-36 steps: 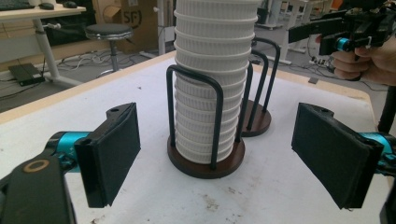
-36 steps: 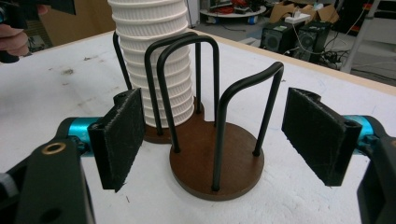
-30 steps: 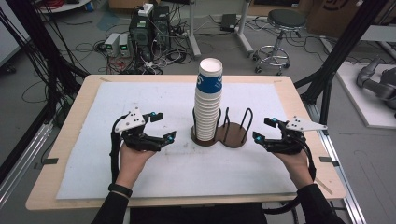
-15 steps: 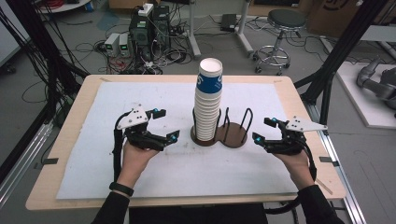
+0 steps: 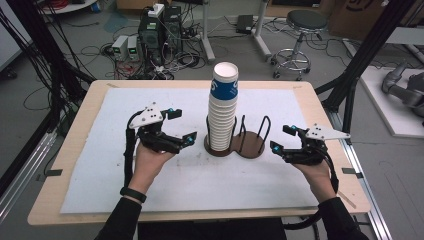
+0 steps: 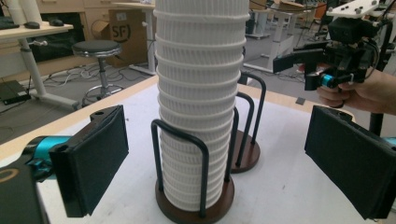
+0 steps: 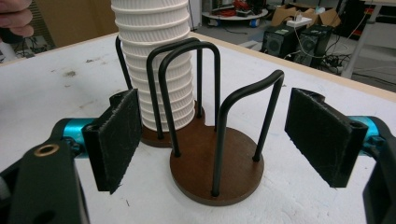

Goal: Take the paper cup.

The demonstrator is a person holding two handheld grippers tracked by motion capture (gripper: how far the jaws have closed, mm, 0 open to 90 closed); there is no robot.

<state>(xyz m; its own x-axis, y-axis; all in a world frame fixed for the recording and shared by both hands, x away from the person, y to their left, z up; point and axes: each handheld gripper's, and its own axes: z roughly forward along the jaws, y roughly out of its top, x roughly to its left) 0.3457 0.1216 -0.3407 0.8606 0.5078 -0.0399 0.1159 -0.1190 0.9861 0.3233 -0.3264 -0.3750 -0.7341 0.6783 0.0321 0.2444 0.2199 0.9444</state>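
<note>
**Both grippers open, flanking the cup stack on its rack**

Lab bench: a wooden table (image 5: 320,107) under a white mat (image 5: 190,180), with cables, PC boxes and a stool (image 5: 305,22) on the floor behind.

Nearest the person, the hands come in from the bottom edge. The left gripper (image 5: 181,127) has just been opening its jaws and they now stand wide apart with nothing between them. The right gripper (image 5: 285,139) is also spread and empty.

Key relation: the cup stack (image 5: 223,112) stands upright, long axis vertical, in the left bay of the two-bay wire rack (image 5: 250,145), mid-table between the grippers. From the left gripper view the stack (image 6: 201,102) sits dead ahead between the open pads, near but not touching. From the right gripper view the empty bay of the rack (image 7: 217,168) is in line first, with the stack (image 7: 156,70) behind it. So the left gripper looks nearer to the cups and better lined up; my read is that a level approach would close on the stack's side.

Past the rack the mat is bare to the table's far edge.
</note>
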